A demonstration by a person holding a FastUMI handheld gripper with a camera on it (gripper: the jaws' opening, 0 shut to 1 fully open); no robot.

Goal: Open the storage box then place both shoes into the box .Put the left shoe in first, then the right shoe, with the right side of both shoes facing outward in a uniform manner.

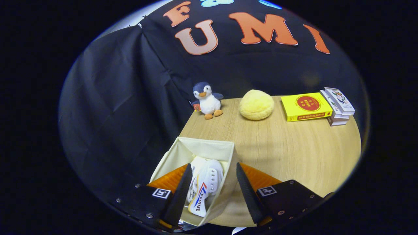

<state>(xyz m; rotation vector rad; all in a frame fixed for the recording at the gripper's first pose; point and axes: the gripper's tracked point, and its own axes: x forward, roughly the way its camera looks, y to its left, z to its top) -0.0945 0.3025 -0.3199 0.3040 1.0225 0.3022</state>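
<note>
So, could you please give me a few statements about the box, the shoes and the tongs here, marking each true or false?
1. The storage box is open. True.
2. White shoes lie inside the box. True.
3. The tongs are shut on a shoe. False: the fingers stand apart, touching no shoe.
4. The penguin toy sits in the box. False: it stands on the table, beyond the box.
5. The yellow book lies beside stacked books. True.

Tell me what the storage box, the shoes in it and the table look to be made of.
Storage box: cream fabric, matte, its soft walls sagging slightly. Shoes: white, smooth upper, likely leather or synthetic, with a row of eyelets. Table: light wood-grain surface, possibly laminate. The hand-held gripper hangs open over the box.
</note>
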